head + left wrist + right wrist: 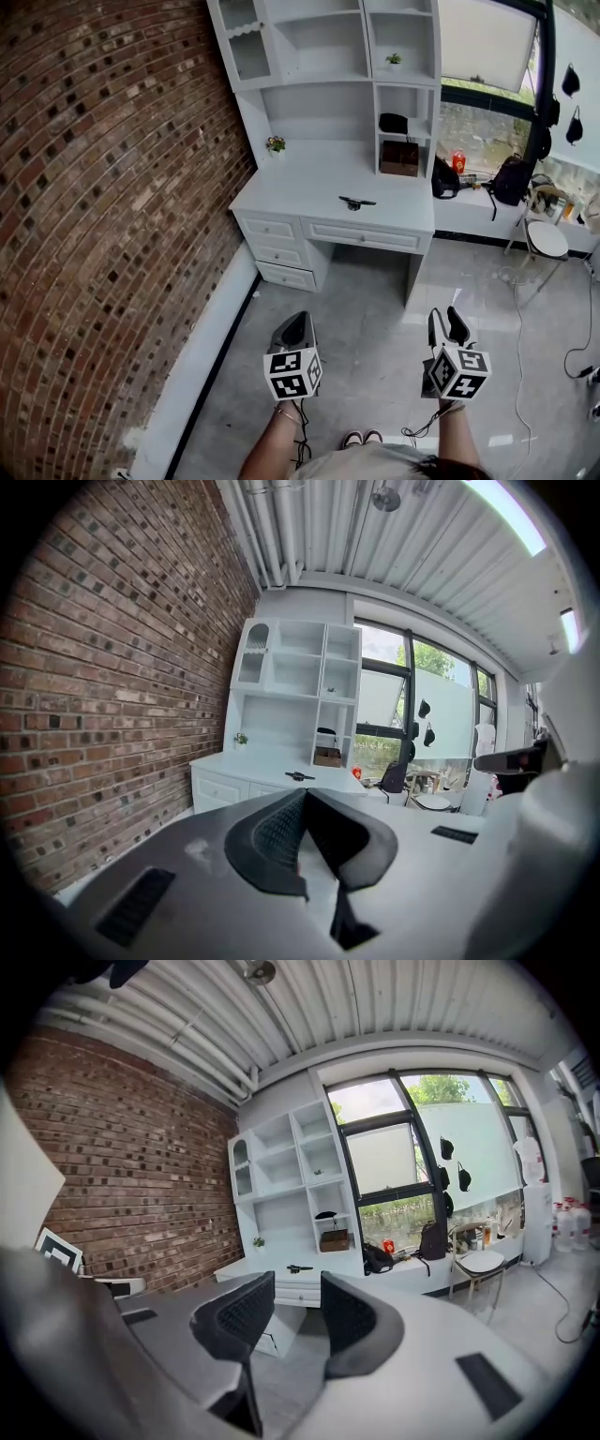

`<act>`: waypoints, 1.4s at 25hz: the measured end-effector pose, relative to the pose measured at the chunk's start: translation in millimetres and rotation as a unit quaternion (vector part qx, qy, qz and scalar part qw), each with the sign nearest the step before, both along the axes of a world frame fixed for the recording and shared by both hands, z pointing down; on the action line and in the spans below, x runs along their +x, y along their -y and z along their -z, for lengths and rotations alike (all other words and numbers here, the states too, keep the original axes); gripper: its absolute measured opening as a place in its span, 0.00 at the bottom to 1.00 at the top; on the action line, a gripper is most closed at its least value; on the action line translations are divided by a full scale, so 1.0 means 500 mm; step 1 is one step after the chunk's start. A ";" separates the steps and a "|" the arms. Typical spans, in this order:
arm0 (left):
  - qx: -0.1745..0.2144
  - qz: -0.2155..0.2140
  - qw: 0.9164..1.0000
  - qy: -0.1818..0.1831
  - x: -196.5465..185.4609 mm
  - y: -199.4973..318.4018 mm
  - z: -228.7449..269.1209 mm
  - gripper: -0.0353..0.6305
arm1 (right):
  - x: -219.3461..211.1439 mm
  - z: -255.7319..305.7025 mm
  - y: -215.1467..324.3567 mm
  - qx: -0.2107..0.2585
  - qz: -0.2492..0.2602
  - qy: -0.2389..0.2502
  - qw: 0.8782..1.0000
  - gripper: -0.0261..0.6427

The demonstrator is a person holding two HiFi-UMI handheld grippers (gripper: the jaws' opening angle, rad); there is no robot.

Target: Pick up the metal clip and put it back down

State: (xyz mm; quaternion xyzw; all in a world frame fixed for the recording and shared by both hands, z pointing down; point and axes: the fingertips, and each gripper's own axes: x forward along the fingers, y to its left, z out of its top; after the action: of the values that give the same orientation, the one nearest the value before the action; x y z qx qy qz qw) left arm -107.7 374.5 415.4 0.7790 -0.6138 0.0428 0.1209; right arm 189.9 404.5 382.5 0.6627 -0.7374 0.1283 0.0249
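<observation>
Straight ahead, a white bench (pixel 309 192) with drawers and tall open shelves (pixel 328 56) stands against the far wall of a room. A curved brick wall (pixel 103 187) runs along the left and a large window (pixel 487 122) fills the right side. The floor (pixel 375 309) is pale grey tile. The clip (pixel 356 202), small and dark, lies on the bench top near its front edge, well away from both grippers. A small potted plant (pixel 275 143) sits at the back left of the bench. A dark backpack (pixel 511 178) rests on the window ledge, with a white stool (pixel 547 239) near it. The person stands back from the bench, holding both grippers low over the floor, side by side and aimed toward the bench. The left gripper (pixel 300 319) has its fingers pressed together at the tips, with nothing between them. The right gripper (pixel 446 317) has its fingers a narrow gap apart, also empty.
</observation>
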 end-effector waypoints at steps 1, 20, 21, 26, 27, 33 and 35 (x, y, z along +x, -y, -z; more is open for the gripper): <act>-0.001 -0.002 1.000 0.001 -0.003 0.003 -0.002 0.06 | 0.001 -0.002 0.000 -0.002 -0.003 -0.002 1.000 0.27; -0.021 0.045 0.998 -0.041 -0.052 0.171 -0.058 0.06 | 0.035 -0.047 0.166 -0.030 0.001 0.002 1.000 0.24; -0.021 0.048 0.998 -0.042 -0.048 0.190 -0.058 0.06 | 0.041 -0.047 0.186 -0.030 0.003 0.000 1.000 0.24; -0.021 0.054 0.997 -0.044 -0.017 0.296 -0.052 0.06 | 0.075 -0.042 0.303 -0.032 0.009 -0.003 0.999 0.24; -0.021 0.055 0.997 -0.044 -0.010 0.319 -0.050 0.06 | 0.080 -0.041 0.328 -0.034 0.012 -0.004 0.999 0.24; -0.020 0.062 0.997 -0.035 0.039 0.446 -0.039 0.06 | 0.111 -0.041 0.474 -0.038 0.036 -0.011 0.999 0.26; -0.021 0.066 0.997 -0.031 0.051 0.483 -0.039 0.06 | 0.125 -0.042 0.518 -0.038 0.039 -0.009 0.998 0.26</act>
State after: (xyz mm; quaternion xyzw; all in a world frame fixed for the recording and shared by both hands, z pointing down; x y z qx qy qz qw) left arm -82.1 133.0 434.8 0.7351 -0.6586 0.0241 0.1588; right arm 252.6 145.7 403.4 0.6332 -0.7569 0.1491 0.0619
